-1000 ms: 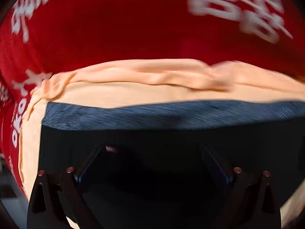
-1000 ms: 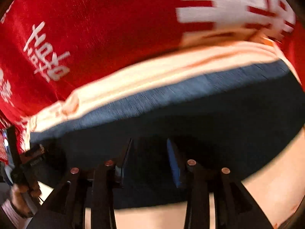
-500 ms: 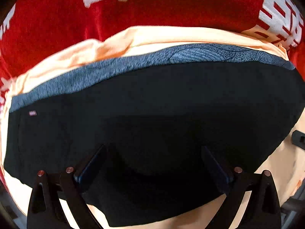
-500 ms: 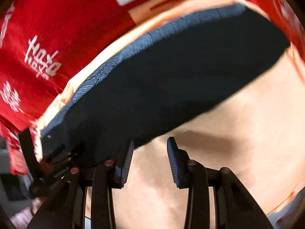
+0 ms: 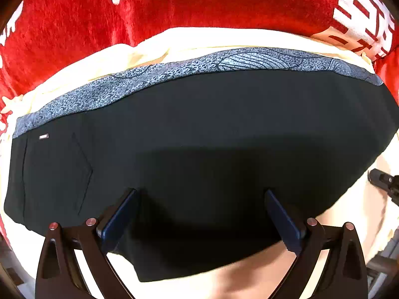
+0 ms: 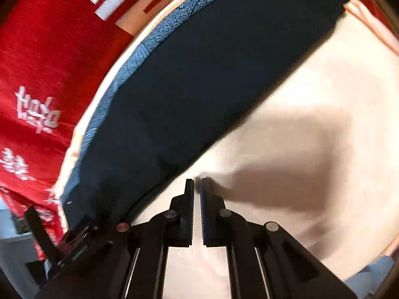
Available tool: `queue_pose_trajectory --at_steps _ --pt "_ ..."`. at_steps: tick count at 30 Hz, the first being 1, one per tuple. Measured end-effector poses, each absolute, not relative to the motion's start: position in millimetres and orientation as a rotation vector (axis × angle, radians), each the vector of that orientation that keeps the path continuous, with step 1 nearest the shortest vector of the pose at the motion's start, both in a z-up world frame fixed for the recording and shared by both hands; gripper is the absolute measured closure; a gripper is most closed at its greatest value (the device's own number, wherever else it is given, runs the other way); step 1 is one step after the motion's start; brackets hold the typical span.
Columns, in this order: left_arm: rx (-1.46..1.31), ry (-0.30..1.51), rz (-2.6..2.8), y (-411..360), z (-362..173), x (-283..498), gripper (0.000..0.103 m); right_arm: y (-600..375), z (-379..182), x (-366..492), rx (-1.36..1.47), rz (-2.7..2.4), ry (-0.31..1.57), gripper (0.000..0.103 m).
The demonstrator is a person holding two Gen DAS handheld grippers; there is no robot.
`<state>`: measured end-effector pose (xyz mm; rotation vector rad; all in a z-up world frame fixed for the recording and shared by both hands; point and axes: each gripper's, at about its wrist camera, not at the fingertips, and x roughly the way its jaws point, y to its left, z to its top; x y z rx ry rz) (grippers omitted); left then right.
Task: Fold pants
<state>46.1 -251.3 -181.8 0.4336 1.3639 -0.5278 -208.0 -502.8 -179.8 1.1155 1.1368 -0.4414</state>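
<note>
The black pants point(image 5: 199, 137) already lie as a compact, flat, roughly rectangular bundle on the cream sheet point(image 6: 286, 211), so the folding looks close to finished; what may remain is a last fold or some smoothing, though neither view shows the whole bundle. Along the far edge of the pants runs a blue-grey waistband point(image 5: 237, 61) with a speckled, leaf-like print, and near its left end sit a small pale tag and a stitched pocket seam. The cloth looks matte, soft and smooth, with no big wrinkles.

The left gripper point(image 5: 199, 214) hangs over the near edge of the pants, its fingers wide apart and gripping nothing. The right gripper point(image 6: 197, 196) has just been closing; its fingers stand nearly together over bare sheet just beside the pants' near edge, with nothing between them. Beyond the waistband lies a plush red blanket point(image 5: 237, 2) with white lettering.
</note>
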Motion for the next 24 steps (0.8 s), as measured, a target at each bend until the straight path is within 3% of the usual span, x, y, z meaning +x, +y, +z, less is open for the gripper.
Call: queue_pose_trajectory --at_steps 1,3,5,6,14,24 --pt "0.438 1.365 -0.526 -259.5 -173.2 49.2 0.002 -499.3 -174.1 -208.6 1.132 -0.391 1.120 0.096" --pt "0.398 1.356 -0.500 -240.5 -161.8 56.9 0.002 -485.6 -167.8 -202.8 1.160 -0.283 1.115 0.083" --pt "0.345 1.384 -0.465 -219.3 -157.2 64.9 0.002 -458.7 -166.4 -189.1 1.190 -0.161 1.111 0.059" --pt "0.325 1.399 -0.427 -206.0 -156.7 71.4 0.002 -446.7 -168.8 -182.2 1.200 -0.122 1.110 0.057" --pt "0.323 1.417 -0.241 -136.8 -164.5 90.2 0.002 -331.8 -221.1 -105.0 1.309 0.125 1.152 0.057" --pt "0.331 1.428 -0.316 -144.0 -187.2 85.6 0.002 -343.7 -223.1 -97.3 1.368 0.030 1.116 0.057"
